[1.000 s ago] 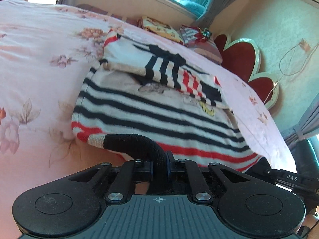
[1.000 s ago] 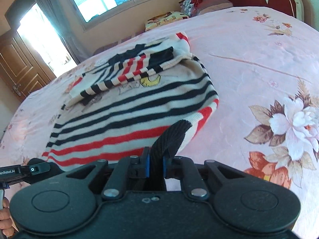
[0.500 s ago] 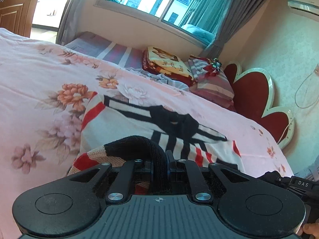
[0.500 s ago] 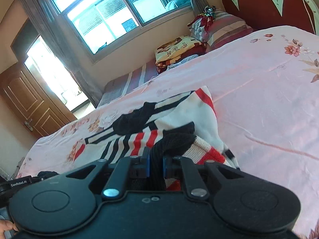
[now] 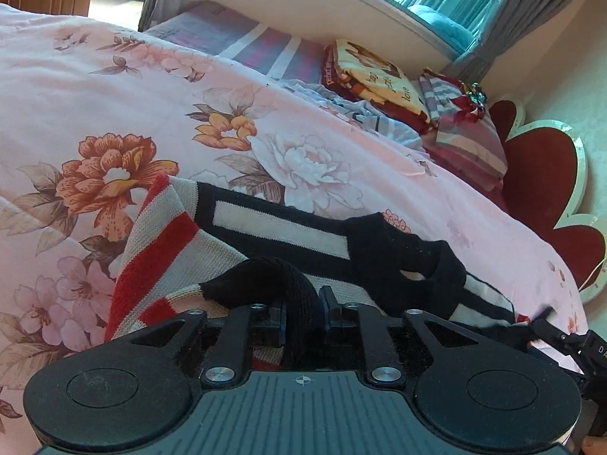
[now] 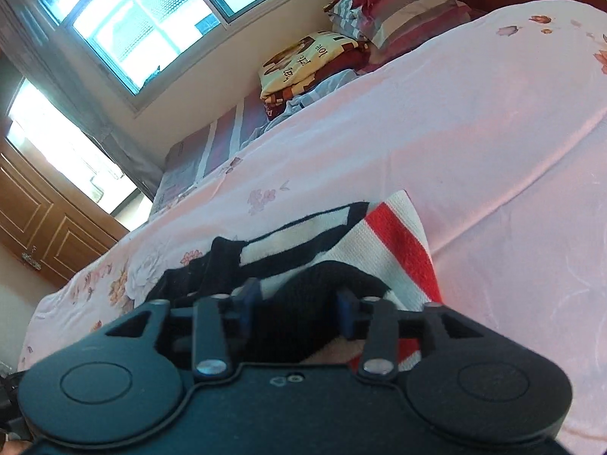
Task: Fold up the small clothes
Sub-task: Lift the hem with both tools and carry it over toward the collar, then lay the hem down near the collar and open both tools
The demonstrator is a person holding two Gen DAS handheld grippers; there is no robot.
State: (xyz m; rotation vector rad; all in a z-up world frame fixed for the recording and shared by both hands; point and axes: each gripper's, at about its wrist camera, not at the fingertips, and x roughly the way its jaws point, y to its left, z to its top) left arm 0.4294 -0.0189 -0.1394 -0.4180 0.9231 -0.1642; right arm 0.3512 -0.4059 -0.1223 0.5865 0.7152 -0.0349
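Observation:
A small striped knit sweater (image 5: 273, 227), white with black and red bands, lies folded on the pink floral bedspread (image 5: 114, 87). My left gripper (image 5: 301, 314) is shut on its black hem, low over the folded top part near the black collar (image 5: 398, 250). In the right wrist view the sweater (image 6: 379, 235) lies just ahead. My right gripper (image 6: 296, 307) has its jaws spread apart, with the black hem lying loose between them.
Folded blankets (image 5: 371, 76) and striped pillows (image 5: 463, 132) lie at the head of the bed by a red heart-shaped headboard (image 5: 538, 174). A window (image 6: 170, 11) and a wooden door (image 6: 49, 223) lie beyond the bed. The other gripper shows at the right edge (image 5: 569, 341).
Both grippers carried the sweater's bottom hem forward over the body to the collar end, folding it in half. The right gripper's jaws have opened; the left stays shut on the hem.

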